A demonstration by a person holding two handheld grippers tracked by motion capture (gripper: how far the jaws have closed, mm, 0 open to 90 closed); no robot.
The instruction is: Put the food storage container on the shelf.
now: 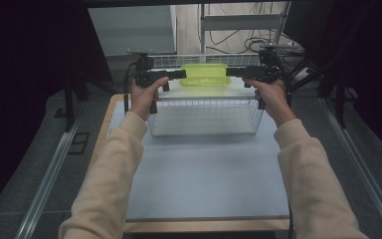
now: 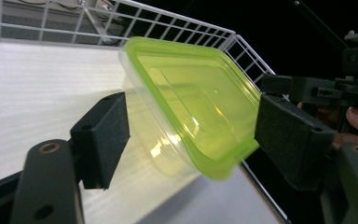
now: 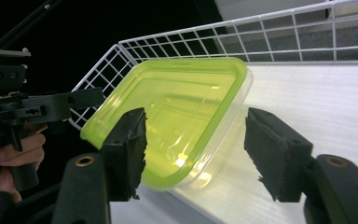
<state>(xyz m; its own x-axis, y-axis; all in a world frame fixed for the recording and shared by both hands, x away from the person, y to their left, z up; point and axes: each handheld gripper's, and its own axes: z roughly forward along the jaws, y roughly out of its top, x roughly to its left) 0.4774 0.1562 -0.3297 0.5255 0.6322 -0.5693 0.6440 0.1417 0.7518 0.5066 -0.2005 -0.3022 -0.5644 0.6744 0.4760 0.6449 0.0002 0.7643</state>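
The green-lidded container (image 1: pixel 204 74) sits in the white wire basket (image 1: pixel 206 130), up near its far wall. Left gripper (image 1: pixel 179 74) and right gripper (image 1: pixel 233 72) flank its short ends, jaws spread wide, gripping nothing. Loads of bare basket floor nearer the person.

Container (image 1: pixel 204 74) in basket (image 1: pixel 206 117), apparently toward its far side; left gripper (image 1: pixel 183 74) left, right gripper (image 1: pixel 228 72) right.

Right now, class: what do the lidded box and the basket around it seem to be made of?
Box: likely plastic, with a clear glossy body and translucent lime-green lid; light glints on it. Basket: apparently white-coated metal wire, a thin welded grid.
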